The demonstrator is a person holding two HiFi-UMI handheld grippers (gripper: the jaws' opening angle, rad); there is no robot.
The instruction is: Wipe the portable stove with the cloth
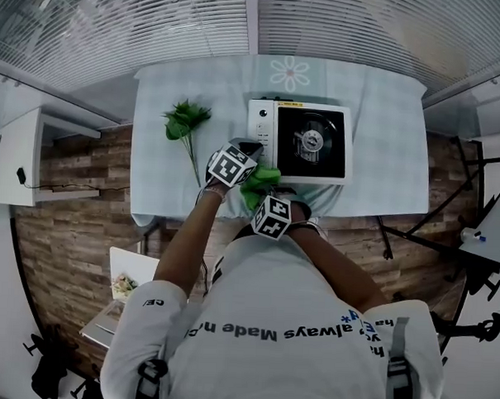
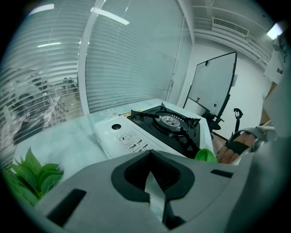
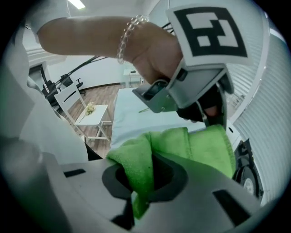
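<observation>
The portable stove [image 1: 298,141], white with a black top and a round burner, stands on the pale-clothed table [image 1: 386,118]. In the left gripper view the stove [image 2: 154,129] lies just ahead. The green cloth [image 1: 261,180] hangs at the table's near edge, in front of the stove's left corner. My right gripper [image 3: 141,186] is shut on a bunched fold of the cloth [image 3: 182,145]. My left gripper [image 2: 157,193] is shut with no cloth between its jaws. It hovers over the stove's front left corner, with its tips beside the cloth's upper edge. A bit of cloth [image 2: 207,155] shows at its right.
A green leafy sprig [image 1: 185,121] lies on the table left of the stove, also low left in the left gripper view [image 2: 32,175]. A small white side table [image 1: 126,288] stands on the wood floor behind me. Window blinds line the far side, and a whiteboard [image 2: 211,86] stands beyond the stove.
</observation>
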